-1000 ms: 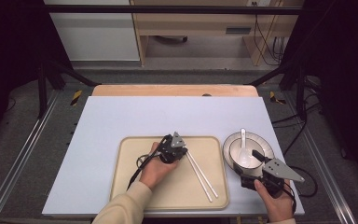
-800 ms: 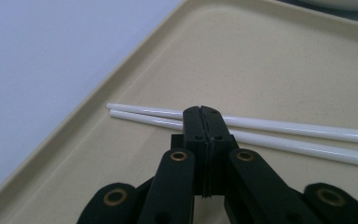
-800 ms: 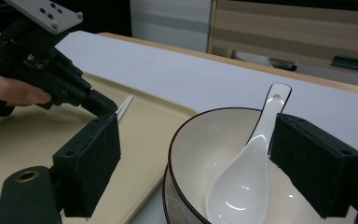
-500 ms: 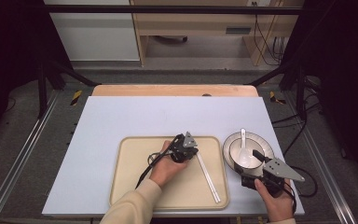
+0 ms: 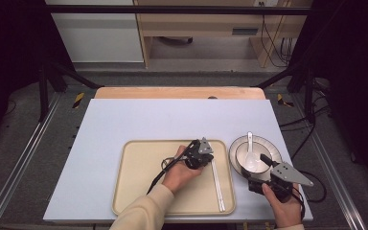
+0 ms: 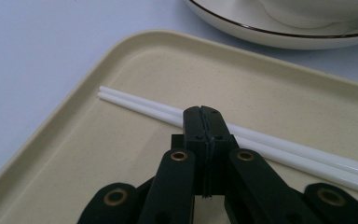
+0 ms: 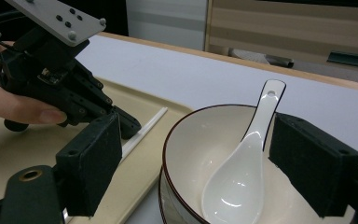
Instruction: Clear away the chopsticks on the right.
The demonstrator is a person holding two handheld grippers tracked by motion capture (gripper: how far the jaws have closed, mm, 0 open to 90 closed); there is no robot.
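White tabletop (image 5: 139, 120), beige tray (image 5: 139, 177), chopsticks (image 5: 217, 184), bowl (image 5: 242, 152) beside, spoon (image 5: 251, 155) inside.

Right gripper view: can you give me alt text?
The right gripper stands open around a cream bowl holding a white spoon. Beyond, the left gripper rests shut against white chopsticks on a beige tray.

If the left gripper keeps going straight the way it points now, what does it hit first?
Most likely the pair of white chopsticks lying on the beige tray, directly ahead of the left gripper, whose jaws are shut; the depth is hard to judge.
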